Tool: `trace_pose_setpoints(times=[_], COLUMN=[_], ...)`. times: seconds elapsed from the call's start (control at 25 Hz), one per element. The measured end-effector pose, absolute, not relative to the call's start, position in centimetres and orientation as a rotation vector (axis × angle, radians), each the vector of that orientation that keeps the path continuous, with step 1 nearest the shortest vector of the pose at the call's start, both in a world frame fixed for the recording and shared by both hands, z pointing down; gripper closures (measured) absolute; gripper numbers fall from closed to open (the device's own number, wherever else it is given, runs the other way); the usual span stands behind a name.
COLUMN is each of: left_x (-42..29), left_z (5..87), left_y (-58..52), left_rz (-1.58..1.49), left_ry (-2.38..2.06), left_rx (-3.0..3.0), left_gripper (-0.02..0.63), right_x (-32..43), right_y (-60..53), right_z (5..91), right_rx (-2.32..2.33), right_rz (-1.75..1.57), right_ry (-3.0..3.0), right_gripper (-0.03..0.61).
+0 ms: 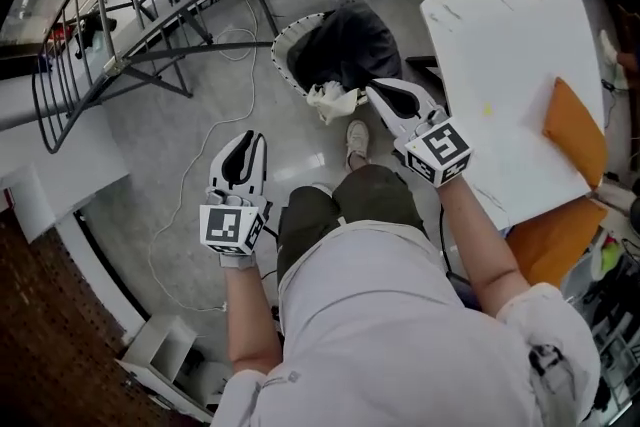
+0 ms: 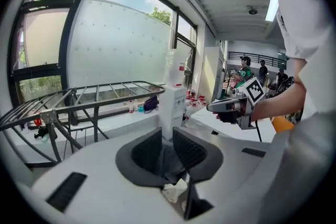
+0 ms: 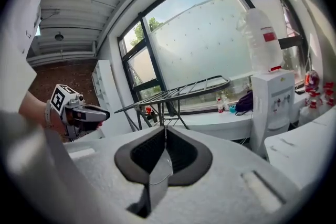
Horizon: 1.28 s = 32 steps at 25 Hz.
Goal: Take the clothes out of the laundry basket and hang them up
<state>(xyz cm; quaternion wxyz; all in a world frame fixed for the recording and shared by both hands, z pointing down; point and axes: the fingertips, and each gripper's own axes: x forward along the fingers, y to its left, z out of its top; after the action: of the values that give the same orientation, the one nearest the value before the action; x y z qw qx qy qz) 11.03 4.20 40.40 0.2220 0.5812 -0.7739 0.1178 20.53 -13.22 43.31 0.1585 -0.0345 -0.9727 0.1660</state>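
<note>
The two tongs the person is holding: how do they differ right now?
The left tongs have jaws a little apart; the right tongs have jaws shut tight. The left tongs hang over the floor; the right tongs are nearer the laundry basket. Both are white, black-padded and empty.

A round laundry basket (image 1: pixel 280 55) with a white mesh rim stands on the grey floor (image 1: pixel 190 145), filled with dark clothes (image 1: pixel 345 45). A crumpled white garment (image 1: pixel 335 101) spills over its near edge. A dark metal drying rack (image 1: pixel 112 63) stands unfolded near it.
</note>
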Motion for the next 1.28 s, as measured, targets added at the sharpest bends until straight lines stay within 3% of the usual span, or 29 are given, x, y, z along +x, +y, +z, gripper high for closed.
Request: trace_pose_setpoints(times=[0.08,0.64,1.28], left_x=[11.0,9.4,12.5], left_z=[42.0,55.4,76.7], left_y=[3.1,-1.5,-3.2], left_rz=[0.345,0.380,0.743], left_ry=[-2.089,-1.677,-1.119], left_rx=[1.615,1.776,1.990], left_gripper=[0.546,0.507,0.431], right_x=[20.5,21.8,23.7], right_y=[-14.3,-14.9,-12.6], right_z=[44.7,53.5,64.2], right_rx=[-0.070,0.218,0.477], right_rz=[0.490,0.605,0.745], right_ry=[-2.756,-2.554,-2.345], right_gripper=[0.572,0.572,0.572])
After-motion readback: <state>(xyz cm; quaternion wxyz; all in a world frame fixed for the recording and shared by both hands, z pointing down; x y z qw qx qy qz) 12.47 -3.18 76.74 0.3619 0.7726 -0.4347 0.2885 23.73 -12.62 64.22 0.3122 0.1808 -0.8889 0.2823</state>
